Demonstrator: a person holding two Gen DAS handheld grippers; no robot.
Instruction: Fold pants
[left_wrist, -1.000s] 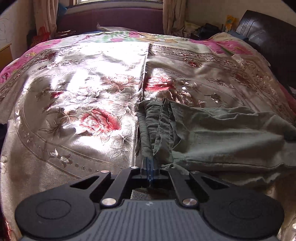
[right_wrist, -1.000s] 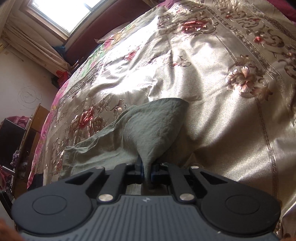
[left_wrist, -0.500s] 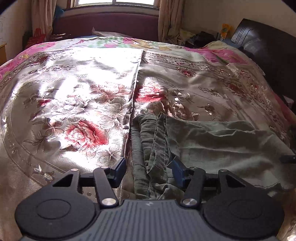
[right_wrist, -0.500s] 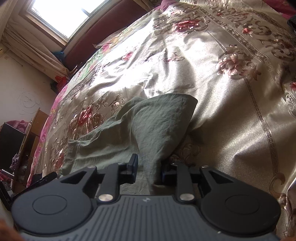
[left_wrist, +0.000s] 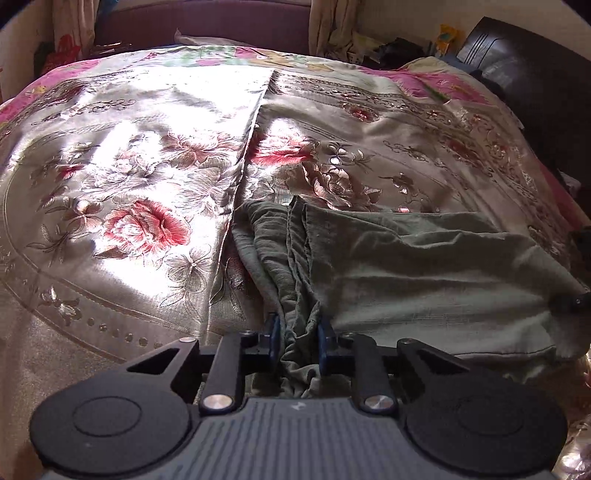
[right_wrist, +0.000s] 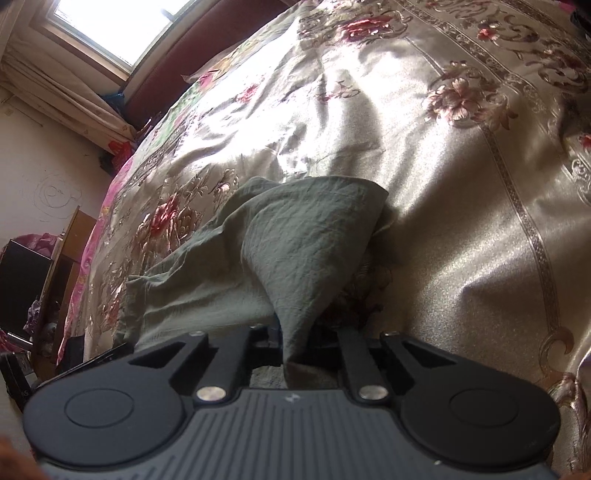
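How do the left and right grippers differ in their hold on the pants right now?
The left gripper has a thick bunch of gathered folds between its closing jaws; the right gripper pinches one thin cone of cloth, jaws nearly together. Left's cloth lies low on the bed; right's rises tented. Both have the same green pants.

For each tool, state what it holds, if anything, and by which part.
Both tools are closing on the green pants: left tool around the bunched end, right tool around a gathered corner.

Open bedspread (left_wrist: 122, 177) beyond the pants (left_wrist: 406, 266) — dark headboard (left_wrist: 524, 74), perhaps clutter, far right
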